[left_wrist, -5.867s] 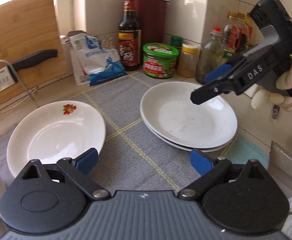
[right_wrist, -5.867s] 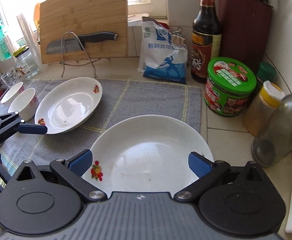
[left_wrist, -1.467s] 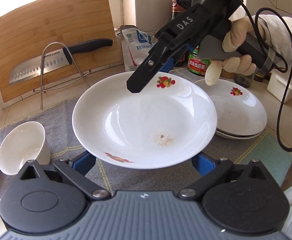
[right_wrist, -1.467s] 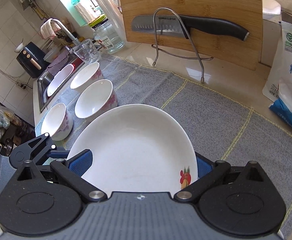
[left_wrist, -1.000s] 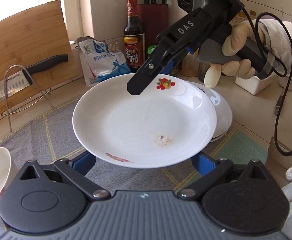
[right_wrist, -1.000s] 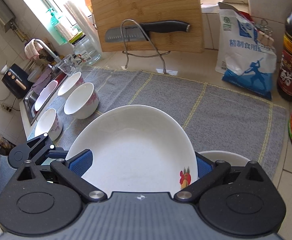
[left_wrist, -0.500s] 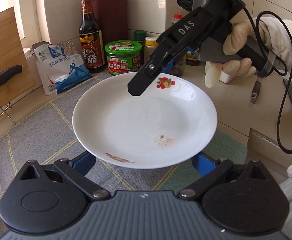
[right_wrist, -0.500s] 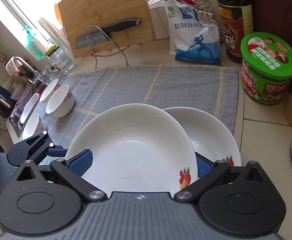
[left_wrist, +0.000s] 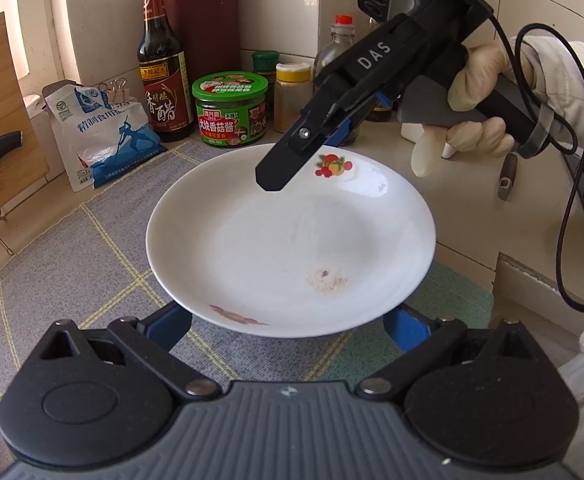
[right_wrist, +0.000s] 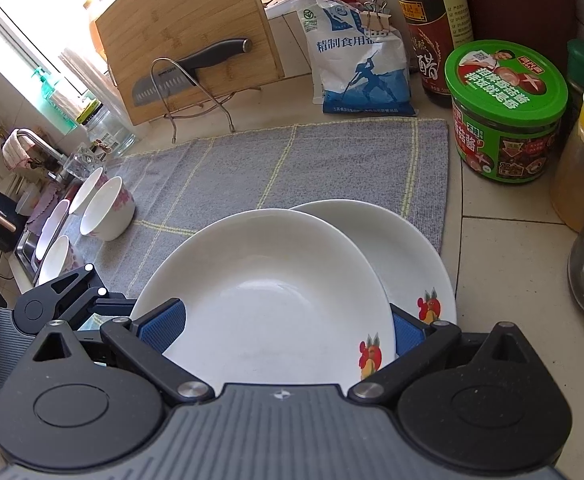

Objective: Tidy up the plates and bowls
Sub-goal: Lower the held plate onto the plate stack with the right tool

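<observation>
A white plate (left_wrist: 292,240) with red fruit prints is carried between both grippers. My left gripper (left_wrist: 288,326) stays wide open, its blue pads under the plate's near rim. My right gripper (left_wrist: 292,160) reaches in from the right and clamps the far rim by the fruit print. In the right wrist view the held plate (right_wrist: 268,300) hangs just above and left of the stacked white plates (right_wrist: 403,256) on the grey mat (right_wrist: 292,160). My right gripper (right_wrist: 288,328) has its pads at the plate's edges. Several white bowls (right_wrist: 108,208) stand at the mat's left end.
A green-lidded jar (right_wrist: 503,116), a dark vinegar bottle (right_wrist: 435,28), a yellow-capped spice jar (right_wrist: 583,160) and a salt bag (right_wrist: 359,56) line the back right. A cutting board with a knife (right_wrist: 188,68) on a wire rack stands behind the mat. A sink (right_wrist: 28,240) lies far left.
Both grippers have carried the plate right across the mat, away from the bowls. It now hangs partly over the stacked plates near the jars.
</observation>
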Action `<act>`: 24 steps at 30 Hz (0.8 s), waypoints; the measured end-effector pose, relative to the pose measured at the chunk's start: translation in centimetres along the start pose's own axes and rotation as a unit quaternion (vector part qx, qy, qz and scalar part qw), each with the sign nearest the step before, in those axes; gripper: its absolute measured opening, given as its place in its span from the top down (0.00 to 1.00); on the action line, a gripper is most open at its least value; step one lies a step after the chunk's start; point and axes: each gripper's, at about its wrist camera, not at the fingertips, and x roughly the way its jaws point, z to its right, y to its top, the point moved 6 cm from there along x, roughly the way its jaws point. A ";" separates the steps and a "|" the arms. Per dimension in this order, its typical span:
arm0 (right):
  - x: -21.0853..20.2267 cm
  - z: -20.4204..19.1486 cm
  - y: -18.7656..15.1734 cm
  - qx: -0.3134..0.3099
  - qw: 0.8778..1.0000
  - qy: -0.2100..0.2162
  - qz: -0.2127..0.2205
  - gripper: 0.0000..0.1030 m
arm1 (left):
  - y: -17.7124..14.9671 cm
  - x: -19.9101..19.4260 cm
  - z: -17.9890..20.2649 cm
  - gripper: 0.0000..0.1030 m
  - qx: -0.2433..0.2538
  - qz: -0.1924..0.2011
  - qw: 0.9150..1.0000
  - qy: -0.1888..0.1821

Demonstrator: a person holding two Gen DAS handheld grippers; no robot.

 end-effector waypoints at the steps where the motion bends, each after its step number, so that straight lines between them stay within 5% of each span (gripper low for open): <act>1: 0.0 0.1 0.0 0.001 1.000 -0.002 0.000 0.00 | 0.1 0.1 0.0 0.02 0.001 0.000 1.000 -0.001; 24: -0.8 1.6 -1.1 0.030 0.999 -0.020 0.004 0.00 | 0.9 2.4 -0.6 0.02 0.017 -0.013 1.000 -0.023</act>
